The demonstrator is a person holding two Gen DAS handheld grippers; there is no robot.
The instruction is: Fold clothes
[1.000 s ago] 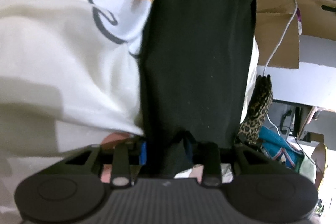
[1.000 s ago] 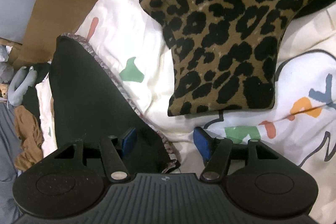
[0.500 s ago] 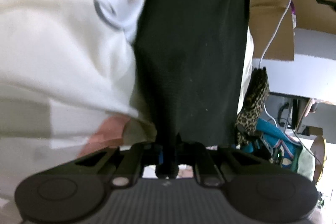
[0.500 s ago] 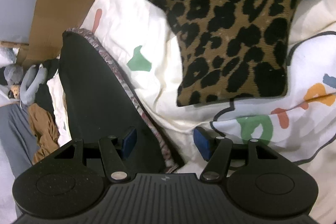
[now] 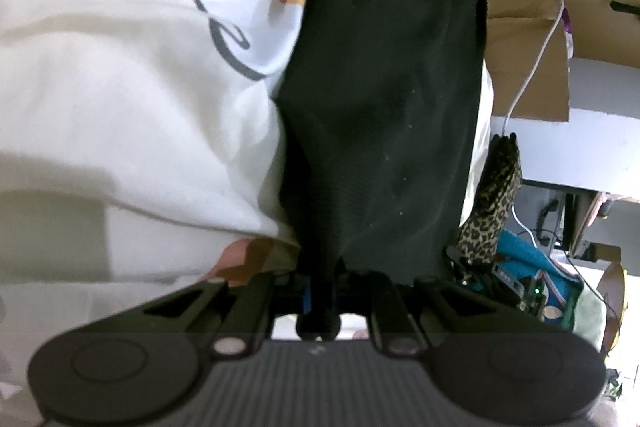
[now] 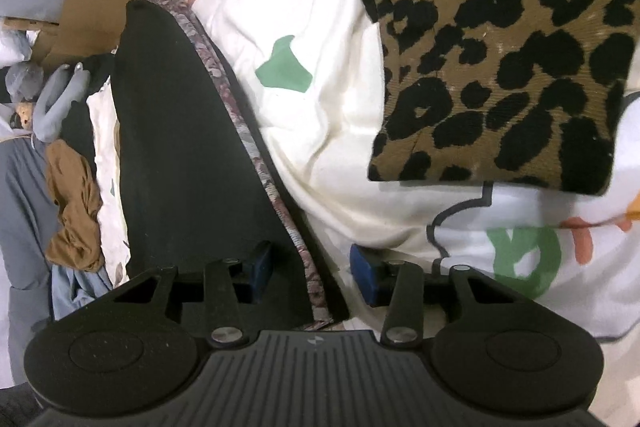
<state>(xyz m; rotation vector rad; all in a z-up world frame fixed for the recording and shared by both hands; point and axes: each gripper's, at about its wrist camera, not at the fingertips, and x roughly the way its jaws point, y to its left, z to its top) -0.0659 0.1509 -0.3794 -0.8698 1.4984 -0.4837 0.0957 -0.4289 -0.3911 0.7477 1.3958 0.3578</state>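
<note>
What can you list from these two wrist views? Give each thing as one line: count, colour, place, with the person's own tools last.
black garment: one, black with a patterned trim edge in the right view, lying on the sheet, one end pinched in the left tongs
leopard-print piece: one, tan and black, on the sheet ahead of the right tongs
printed sheet: one, cream with green, orange and grey shapes, under everything
brown cloth: one, crumpled, far left of the right view
cardboard: brown, beyond the sheet
white cable: one, across the cardboard
left tongs: black, shut on the black garment
right tongs: black with blue pads, closing, the garment's trim edge between them, not yet pinched
</note>
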